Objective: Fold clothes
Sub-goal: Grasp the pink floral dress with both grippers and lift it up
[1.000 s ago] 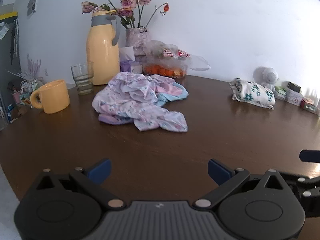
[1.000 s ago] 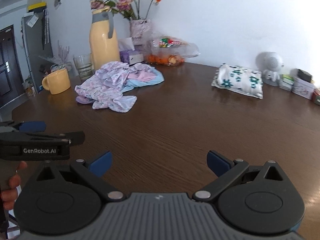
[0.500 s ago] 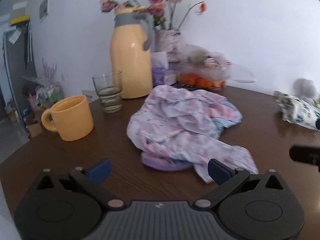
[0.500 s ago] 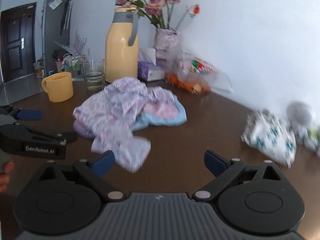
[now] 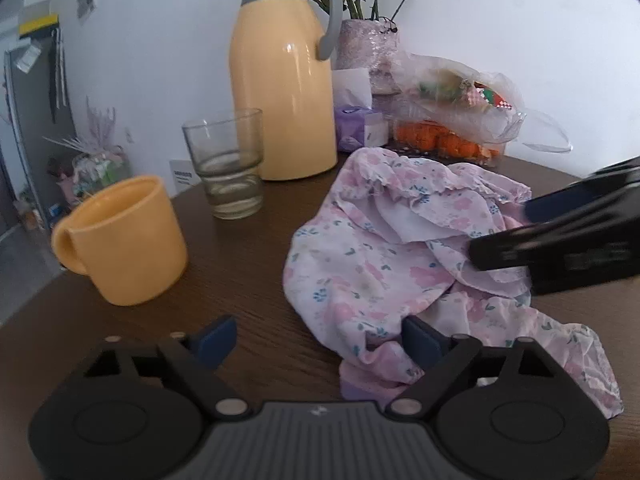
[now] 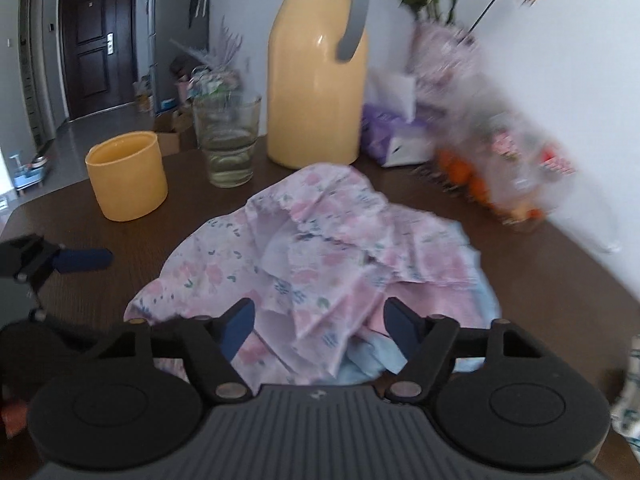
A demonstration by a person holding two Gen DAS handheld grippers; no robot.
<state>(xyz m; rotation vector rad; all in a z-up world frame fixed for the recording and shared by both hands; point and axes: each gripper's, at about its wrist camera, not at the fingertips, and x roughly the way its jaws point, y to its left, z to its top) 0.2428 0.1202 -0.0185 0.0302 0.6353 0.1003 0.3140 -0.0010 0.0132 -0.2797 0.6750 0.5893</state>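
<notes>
A crumpled pink floral garment (image 5: 380, 256) lies in a heap on the brown table (image 5: 248, 280), on top of a light blue piece (image 6: 476, 320). My left gripper (image 5: 320, 340) is low at the heap's near left edge. Its jaws are closing, its right finger touches the cloth hem, and mostly bare table lies between the fingers. My right gripper (image 6: 320, 324) hangs over the heap's near side with its jaws closing. Floral cloth (image 6: 304, 264) lies between its fingers, which do not press on it. In the left wrist view the right gripper's blue finger (image 5: 576, 200) reaches in from the right.
Left of the heap stand a yellow mug (image 5: 124, 240) and a drinking glass (image 5: 226, 164). Behind it are a tall yellow jug (image 5: 284, 92), a flower vase (image 5: 368, 44), a purple tissue box (image 6: 392, 136) and a bag of oranges (image 5: 448, 120). A folded floral cloth (image 6: 628, 400) lies far right.
Both grippers have travelled across the table to the garment heap, which now fills the near view. Both pairs of jaws have narrowed, the right more than the left.
</notes>
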